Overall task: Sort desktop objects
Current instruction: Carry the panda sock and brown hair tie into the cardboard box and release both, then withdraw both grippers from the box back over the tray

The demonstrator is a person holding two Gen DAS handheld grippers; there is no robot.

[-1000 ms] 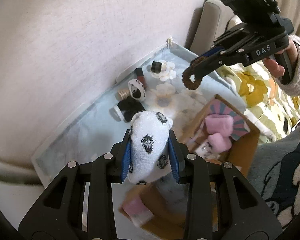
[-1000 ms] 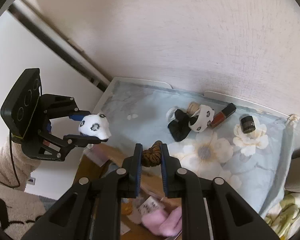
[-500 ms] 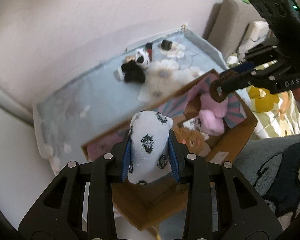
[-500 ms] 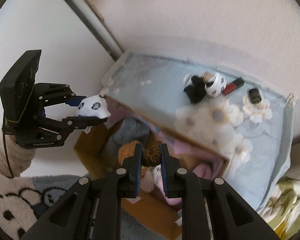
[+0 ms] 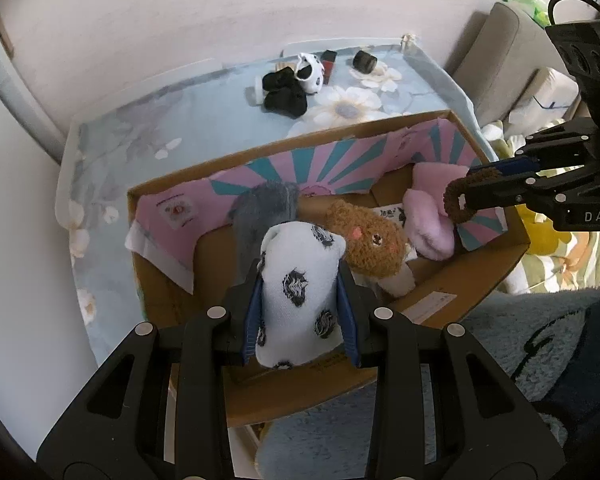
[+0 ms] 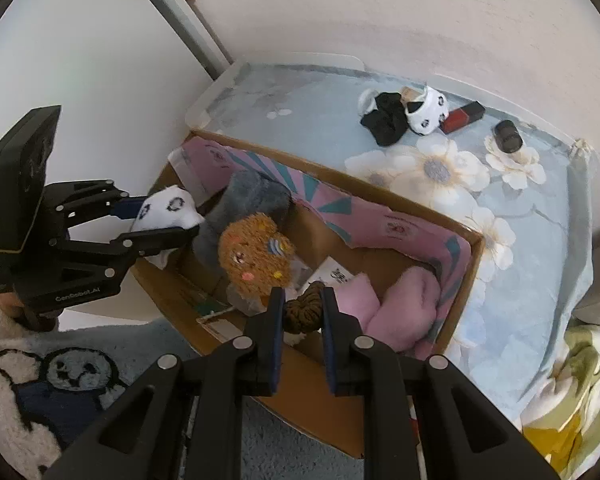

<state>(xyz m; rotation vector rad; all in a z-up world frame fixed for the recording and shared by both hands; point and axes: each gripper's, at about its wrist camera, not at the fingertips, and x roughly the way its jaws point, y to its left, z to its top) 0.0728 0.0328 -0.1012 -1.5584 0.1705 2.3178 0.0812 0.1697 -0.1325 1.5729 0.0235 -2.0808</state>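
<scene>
The cardboard box [image 5: 496,272] fills mid-frame, already holding a pink sock, a brown plush sock and a grey one. Above it, the left gripper [image 5: 300,312] clamps a white spotted sock [image 5: 296,300]; the right gripper [image 6: 300,320] pinches a brown scrunchie [image 6: 304,308]. Neither is dropped yet. At upper frame, 4 or so items stay on the tablecloth [image 5: 180,120]: black sock [image 5: 284,92], spotted sock, red tube, dark jar.

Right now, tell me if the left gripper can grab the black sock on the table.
Probably not yet. The left gripper is shut on the spotted white sock over the cardboard box, so its jaws are full. The black sock lies uncovered beyond the box, against another spotted sock.
</scene>
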